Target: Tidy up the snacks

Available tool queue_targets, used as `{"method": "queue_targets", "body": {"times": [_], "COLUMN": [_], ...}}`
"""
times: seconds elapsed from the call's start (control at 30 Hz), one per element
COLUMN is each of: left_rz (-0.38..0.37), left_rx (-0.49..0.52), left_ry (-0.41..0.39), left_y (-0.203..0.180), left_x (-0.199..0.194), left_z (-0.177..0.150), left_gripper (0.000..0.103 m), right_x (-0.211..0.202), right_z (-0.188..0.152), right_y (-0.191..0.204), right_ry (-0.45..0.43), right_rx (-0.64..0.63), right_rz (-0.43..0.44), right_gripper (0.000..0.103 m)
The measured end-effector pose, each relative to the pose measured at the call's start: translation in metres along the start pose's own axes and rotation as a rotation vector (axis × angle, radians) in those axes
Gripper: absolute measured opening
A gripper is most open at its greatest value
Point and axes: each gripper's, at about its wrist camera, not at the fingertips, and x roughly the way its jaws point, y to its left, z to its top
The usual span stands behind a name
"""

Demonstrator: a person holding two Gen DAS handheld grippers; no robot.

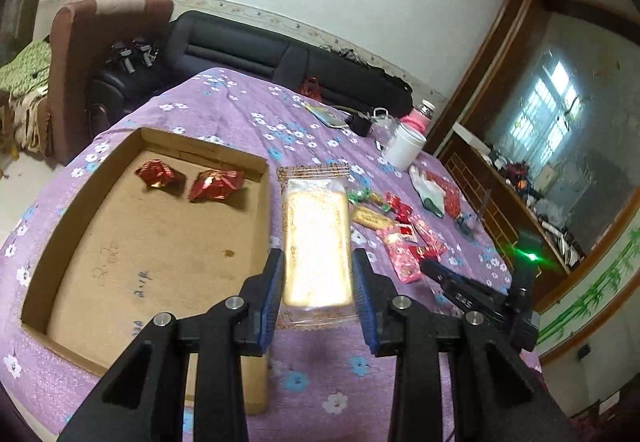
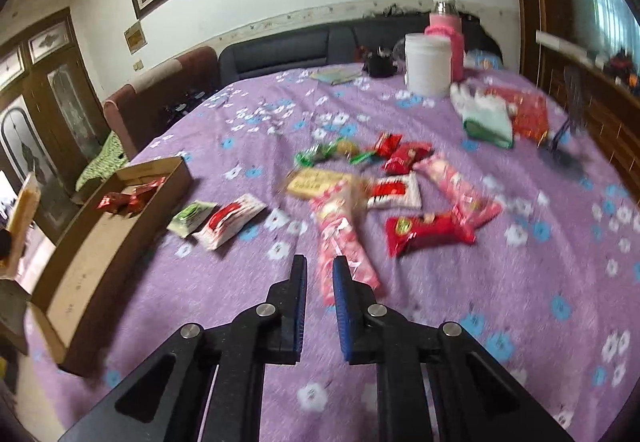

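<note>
My left gripper [image 1: 318, 254] is shut on a clear-wrapped golden cake [image 1: 316, 238], held above the purple floral cloth just right of the cardboard tray [image 1: 262, 210]. Two red foil snacks [image 1: 160, 174] lie at the tray's far end. The same cake [image 2: 24, 206] shows at the left edge of the right wrist view. My right gripper [image 2: 320, 260] is shut with only a narrow gap and nothing between its pads. It hangs over the cloth, its tips beside a pink snack pack [image 2: 344, 238]. Its black body [image 1: 460, 290] also appears right of the cake.
Loose snacks lie scattered mid-table: a red pack [image 2: 428, 230], a second pink pack [image 2: 460, 190], a white-and-red pack [image 2: 394, 190], two sachets [image 2: 212, 222], green candies [image 2: 320, 154]. At the far side stand a white jar [image 2: 427, 66], a pink bottle [image 2: 446, 30] and a glove [image 2: 484, 114].
</note>
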Motion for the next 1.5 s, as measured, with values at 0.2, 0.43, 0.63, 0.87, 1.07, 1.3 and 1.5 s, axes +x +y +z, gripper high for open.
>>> {"method": "queue_targets", "body": {"times": [0.2,0.43,0.63,0.87,1.07,1.3,1.5], "left_rz": [0.026,0.092,0.187,0.245,0.307,0.262,0.238], "left_rx": [-0.083,-0.130,-0.126,-0.102,-0.107,-0.166,-0.209], "left_ry": [-0.017,-0.001,0.034,0.149,0.213,0.210,0.110], "left_y": [0.037,0.068,0.096,0.119,0.141,0.154,0.152], "left_x": [-0.018,-0.023,-0.014,0.037,0.077,0.078,0.030], "left_z": [-0.006,-0.011,0.002,0.029,0.047,0.051,0.048], "left_gripper": [0.033,0.033,0.033,0.033,0.033,0.049,0.075], "right_x": [0.030,0.060,0.024,0.012,0.046,0.102,0.122], "right_z": [0.011,0.020,0.028,0.054,0.061,0.048,0.042], "right_y": [0.013,0.005,0.013,0.075,0.169,0.242,0.237], "right_ry": [0.051,0.115,0.079,0.103,0.198,0.294,0.316], "right_rx": [-0.077,-0.016,-0.006,-0.040,-0.134,-0.233,-0.179], "right_rz": [-0.050,-0.045,0.027,0.229,0.340,0.322,0.361], "right_gripper": [0.048,0.018,0.016,0.017,0.017,0.018,0.022]}}
